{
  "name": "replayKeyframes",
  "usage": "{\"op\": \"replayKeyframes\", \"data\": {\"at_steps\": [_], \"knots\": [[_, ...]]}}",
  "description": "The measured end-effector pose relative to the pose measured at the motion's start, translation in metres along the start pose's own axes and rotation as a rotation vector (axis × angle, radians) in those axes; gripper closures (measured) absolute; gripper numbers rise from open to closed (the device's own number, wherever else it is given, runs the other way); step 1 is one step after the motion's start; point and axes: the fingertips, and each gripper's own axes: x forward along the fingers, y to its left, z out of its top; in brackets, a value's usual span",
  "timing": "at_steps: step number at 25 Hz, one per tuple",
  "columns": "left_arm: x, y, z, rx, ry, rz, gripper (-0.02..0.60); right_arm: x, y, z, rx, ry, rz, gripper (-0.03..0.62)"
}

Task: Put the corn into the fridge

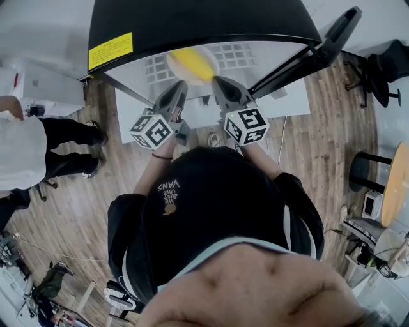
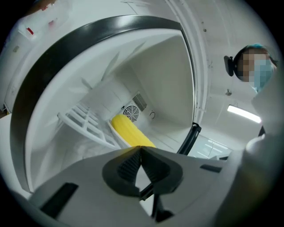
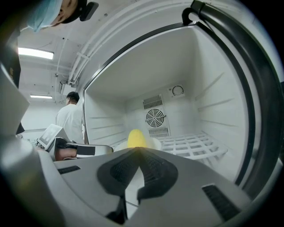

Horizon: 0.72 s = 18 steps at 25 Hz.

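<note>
Obs.: left hand-held gripper point(image 2: 141, 148) has its jaws clenched tip to tip with nothing between the pads, so it is empty. Straight ahead of its tips, inside the open fridge point(image 1: 192, 19), the corn point(image 2: 128, 131) lies in a white dish point(image 3: 154, 142) on the wire shelf point(image 3: 191, 144), apart from both grippers. Past the corn, on the back wall, sits a round fan grille point(image 3: 155, 118). The right hand-held gripper point(image 3: 138, 150) is likewise closed on nothing; the corn is dead ahead beyond its tips, and the bare part of the shelf runs ahead and to its right. Off to the right of that gripper stands what I take to be the open door point(image 1: 339, 32). Judgement: placement looks done, since the corn rests inside and neither gripper holds it. What looks left is to draw both grippers back and, if wanted, shut the door, which is not yet closed. Count: corn, one; dish, one; shelf, one in view; fan grille, one; fridge, one; hand-held grippers, two, both empty; bystander point(image 1: 25, 147) in white at the far left of the head view, one.
</note>
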Motion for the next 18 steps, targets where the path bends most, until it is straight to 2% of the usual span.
{"op": "replayKeyframes", "data": {"at_steps": [18], "knots": [[0.017,0.004,0.007,-0.019,-0.003,0.003,0.563,0.014,-0.014,0.006,-0.010,0.004,0.006,0.582]]}}
